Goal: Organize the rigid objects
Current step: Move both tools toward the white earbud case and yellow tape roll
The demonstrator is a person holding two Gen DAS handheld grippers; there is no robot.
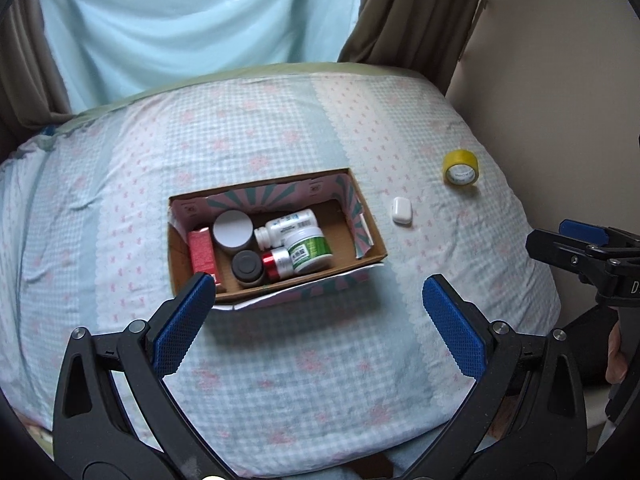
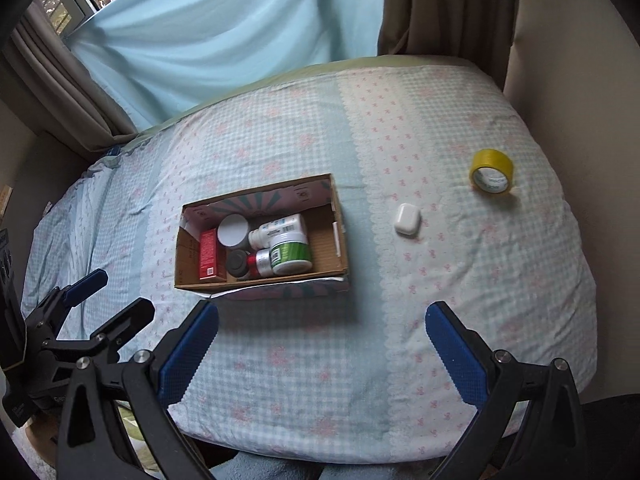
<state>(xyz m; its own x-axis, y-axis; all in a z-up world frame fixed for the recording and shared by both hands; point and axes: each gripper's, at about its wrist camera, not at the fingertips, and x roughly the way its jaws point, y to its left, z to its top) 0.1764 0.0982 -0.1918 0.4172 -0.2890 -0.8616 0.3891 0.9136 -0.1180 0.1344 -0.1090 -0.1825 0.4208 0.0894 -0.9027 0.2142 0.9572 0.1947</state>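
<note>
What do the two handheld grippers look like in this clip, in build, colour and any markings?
Both match: the left gripper and right gripper have black plastic scissor-style arms with triangular cut-outs and silver pivot bolts. Each finger carries a blue pad with a fine knurled grid texture and a serrated edge. White lettering shows on the right gripper's body, too cropped to read. No cables visible; a bit of the person's hand shows, with a dark sleeve.

**Box mid-bed, two items off to its right**

A cardboard box (image 2: 262, 232) sits mid-bed (image 2: 280, 380). Its contents crowd the 9 o'clock end: a carton (image 2: 210, 256) at the wall, jars and bottles (image 2: 280, 244) just beside it. An earbud case (image 2: 407, 219) lies at 3 o'clock of the box, a tape roll (image 2: 491, 171) beyond at 2 o'clock.
</note>
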